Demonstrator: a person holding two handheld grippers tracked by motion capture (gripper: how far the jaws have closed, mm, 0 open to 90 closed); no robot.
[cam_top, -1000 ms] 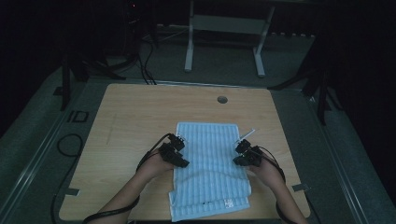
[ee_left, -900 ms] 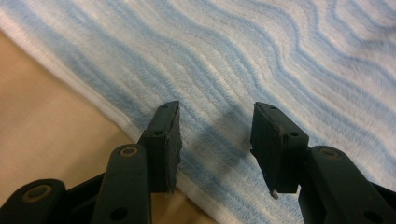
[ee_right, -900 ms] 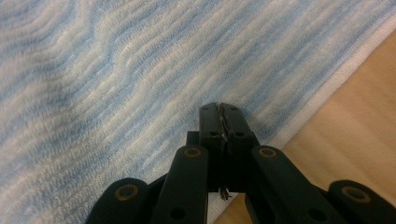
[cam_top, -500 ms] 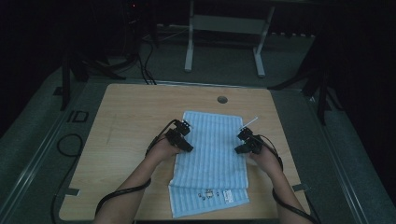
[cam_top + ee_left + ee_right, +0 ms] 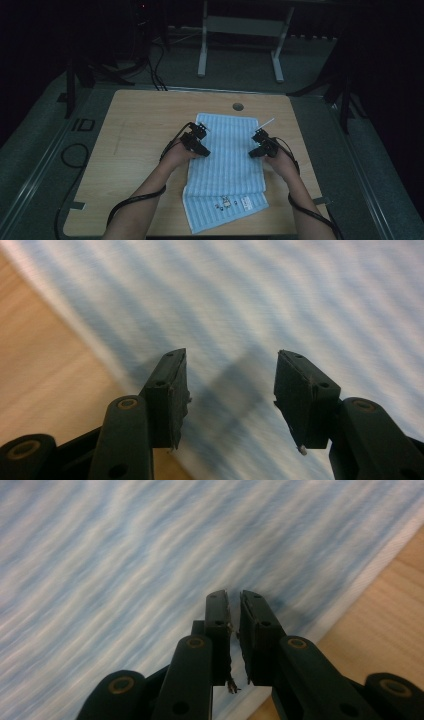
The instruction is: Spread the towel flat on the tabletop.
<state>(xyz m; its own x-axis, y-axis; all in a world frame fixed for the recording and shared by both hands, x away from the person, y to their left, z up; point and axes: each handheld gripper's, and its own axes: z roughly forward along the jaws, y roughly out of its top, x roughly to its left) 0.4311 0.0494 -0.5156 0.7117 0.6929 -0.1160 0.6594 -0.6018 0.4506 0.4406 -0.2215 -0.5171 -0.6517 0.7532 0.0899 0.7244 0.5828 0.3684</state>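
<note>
A light blue striped towel [image 5: 227,170] lies flat on the wooden table [image 5: 140,130], its long side running away from me, with small labels near its front edge. My left gripper [image 5: 205,152] hovers over the towel's left edge. In the left gripper view its jaws [image 5: 231,380] stand wide apart over the towel [image 5: 300,300] with nothing between them; they have just been opening. My right gripper [image 5: 253,154] is at the towel's right edge. Its jaws [image 5: 234,610] show a narrow gap over the towel [image 5: 125,555], empty, and have just been opening.
A round cable hole [image 5: 238,106] sits in the table just beyond the towel's far edge. Bare wood lies left [image 5: 40,365] and right [image 5: 395,590] of the towel. A metal stand [image 5: 240,25] and floor cables [image 5: 75,155] surround the table in the dark.
Both hands have moved away from me along the towel's sides. The towel now reaches farther up the table and lies flatter, with the labels near its front edge showing.
</note>
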